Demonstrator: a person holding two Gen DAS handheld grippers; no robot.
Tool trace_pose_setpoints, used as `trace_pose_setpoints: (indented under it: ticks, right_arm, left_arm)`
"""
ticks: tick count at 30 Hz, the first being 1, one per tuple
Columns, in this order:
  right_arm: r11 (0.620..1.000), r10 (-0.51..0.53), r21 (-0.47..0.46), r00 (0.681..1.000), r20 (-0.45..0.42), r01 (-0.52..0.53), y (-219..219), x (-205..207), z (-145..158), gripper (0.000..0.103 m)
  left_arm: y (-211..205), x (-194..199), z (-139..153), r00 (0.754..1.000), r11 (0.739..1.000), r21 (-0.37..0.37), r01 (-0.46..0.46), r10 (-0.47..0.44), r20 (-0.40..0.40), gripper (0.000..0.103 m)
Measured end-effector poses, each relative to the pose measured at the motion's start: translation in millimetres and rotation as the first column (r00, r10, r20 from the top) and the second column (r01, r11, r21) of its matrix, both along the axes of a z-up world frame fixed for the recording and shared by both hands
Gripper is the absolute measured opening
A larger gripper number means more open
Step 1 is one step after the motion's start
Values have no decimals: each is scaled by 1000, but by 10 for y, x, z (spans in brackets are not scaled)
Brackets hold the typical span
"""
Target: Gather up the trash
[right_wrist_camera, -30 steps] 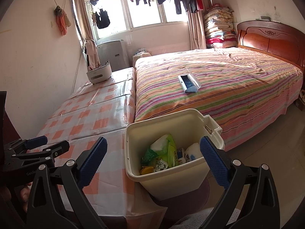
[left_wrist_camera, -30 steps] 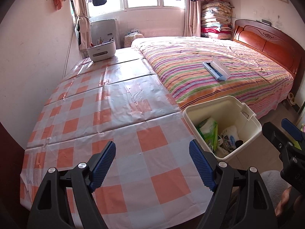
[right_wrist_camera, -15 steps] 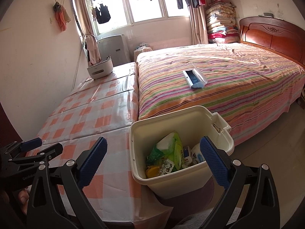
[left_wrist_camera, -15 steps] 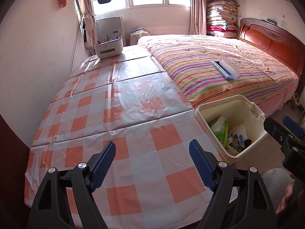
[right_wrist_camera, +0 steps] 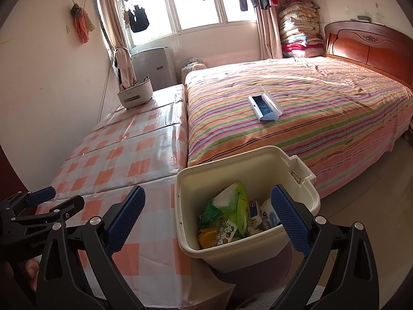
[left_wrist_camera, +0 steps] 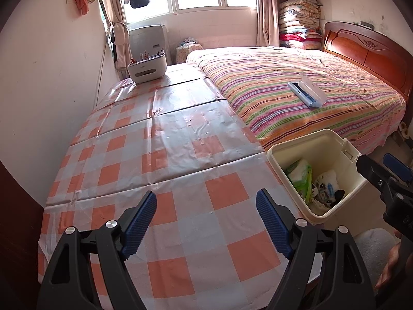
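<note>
Beside the checked table (left_wrist_camera: 180,155), full bin (right_wrist_camera: 258,245), striped bed (right_wrist_camera: 309,108)

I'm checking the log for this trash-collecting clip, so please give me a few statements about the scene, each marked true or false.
1. The cream plastic trash bin already holds rubbish, including a green wrapper. True.
2. The left gripper is shut on a piece of trash. False: its jaws stand open and empty above the orange-and-white checked tablecloth.
3. The right gripper is open. True.
4. The blue-and-white lint brush lies on the tablecloth. False: it lies on the striped bedspread.
5. The white desk organiser stands at the far end of the tablecloth. True.
</note>
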State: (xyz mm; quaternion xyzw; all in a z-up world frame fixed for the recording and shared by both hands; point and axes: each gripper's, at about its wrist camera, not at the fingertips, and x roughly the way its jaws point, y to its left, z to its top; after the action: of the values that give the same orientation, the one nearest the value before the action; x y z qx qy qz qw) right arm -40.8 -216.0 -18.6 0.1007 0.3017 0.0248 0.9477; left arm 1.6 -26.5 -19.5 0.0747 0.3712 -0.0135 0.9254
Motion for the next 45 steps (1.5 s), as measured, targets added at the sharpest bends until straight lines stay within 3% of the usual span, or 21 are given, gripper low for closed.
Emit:
trace_pose_setpoints:
  ticks: [29,39,45]
  right_arm:
    - [999,-37,13,999,-18,37,-229,-25,-89,96]
    - [998,-67,15,997,-25,68,-362,-86,-139,96]
    - [997,-74,16,997,-28,74,-404,-98,-147,96]
  left_arm:
    - [-446,22,-77,992,992,40,120,-118,-44,77]
    - [-696,-84,-33,978,977,40,208,-209,17,77]
    - [-741,-97,-19,980,979,71,193,-196,35,77]
